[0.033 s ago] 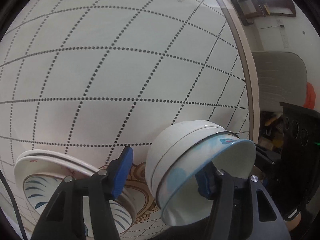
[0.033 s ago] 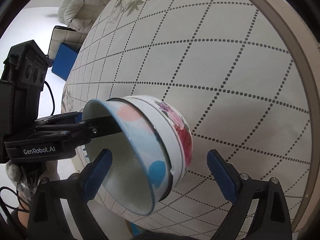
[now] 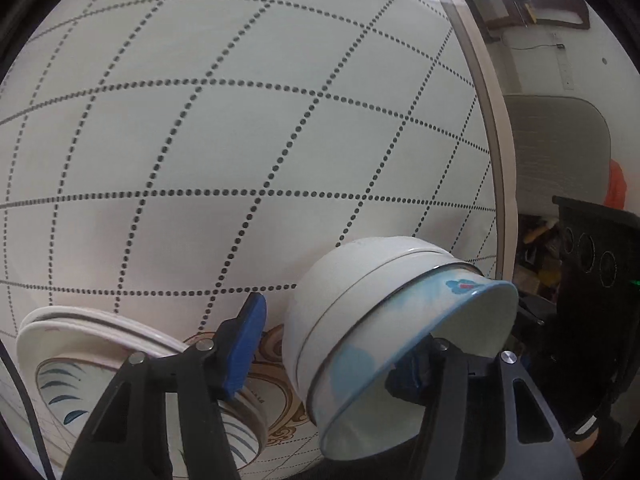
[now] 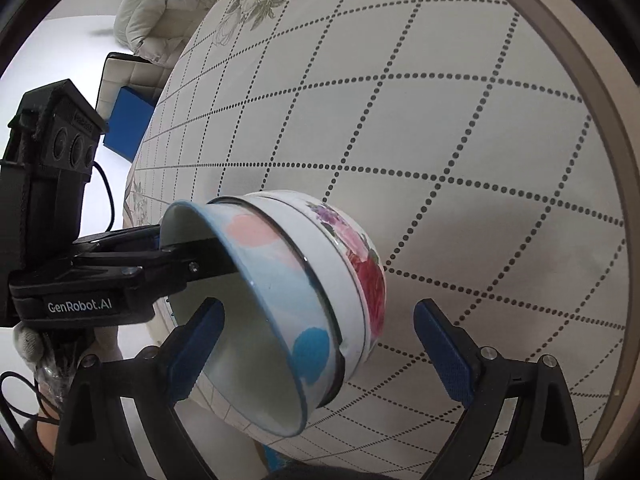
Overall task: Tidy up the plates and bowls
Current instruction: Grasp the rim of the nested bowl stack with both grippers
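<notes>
We see the left gripper (image 3: 328, 344) reaching low over the table (image 3: 240, 140), its fingers spread wide. Between them sits a nested stack of bowls (image 3: 372, 320): a blue-rimmed bowl (image 3: 460, 340) tipped on its side inside a white outer bowl (image 3: 332, 292). The right-hand finger of this gripper goes inside the blue-rimmed bowl's mouth, its pad against the inner wall; the other finger stands apart from the white bowl, so the jaws are open and clamp nothing. From the right wrist view we see that same finger (image 4: 192, 260) entering the bowl's opening from the side.

The right gripper (image 4: 320, 344) hovers with its jaws wide open too, the bowls (image 4: 304, 288) lying between and just ahead of its pads without either pad touching them that we can see. The outer bowl there shows a red and purple flower print (image 4: 360, 264).

Outside the left gripper's left-hand finger lies a stack of plates (image 3: 92, 344) with blue leaf marks, partly hidden behind that finger. Beyond the table edge stands a grey chair (image 3: 560, 152).
</notes>
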### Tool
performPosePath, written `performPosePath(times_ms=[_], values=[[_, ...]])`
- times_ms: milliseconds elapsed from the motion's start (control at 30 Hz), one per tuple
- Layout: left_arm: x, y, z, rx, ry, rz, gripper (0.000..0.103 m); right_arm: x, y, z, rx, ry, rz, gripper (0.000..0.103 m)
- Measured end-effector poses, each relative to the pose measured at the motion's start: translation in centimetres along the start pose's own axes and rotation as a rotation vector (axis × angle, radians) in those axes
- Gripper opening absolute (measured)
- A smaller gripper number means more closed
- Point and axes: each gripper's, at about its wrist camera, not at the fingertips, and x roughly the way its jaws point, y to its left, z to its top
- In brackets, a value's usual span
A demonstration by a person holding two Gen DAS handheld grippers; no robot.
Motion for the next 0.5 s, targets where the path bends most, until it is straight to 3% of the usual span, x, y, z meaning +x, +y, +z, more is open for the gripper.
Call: performPosePath(times_ms=[67, 267, 433, 500], values=[[0.5, 0.0, 0.1, -0.003, 0.014, -0.054, 0.057, 0.9, -0.3, 0.2, 0.015, 0.009, 0.029, 0.097], [0.6, 0.9, 0.4, -0.017, 0.005, -0.108, 0.058, 3.2, -0.5, 0.9, 0.036, 0.044, 0.096, 0.097], [0.2, 1.8, 0.3, -0.054, -0.033, -0.151, 0.057, 4.1, 0.0, 1.1, 0.025, 0.038, 0.087, 0.092], [-0.1, 2.3, 0.1, -0.071, -0.047, -0.162, 0.056, 3.6, 0.1, 1.3, 0.02, 0.027, 0.082, 0.084]])
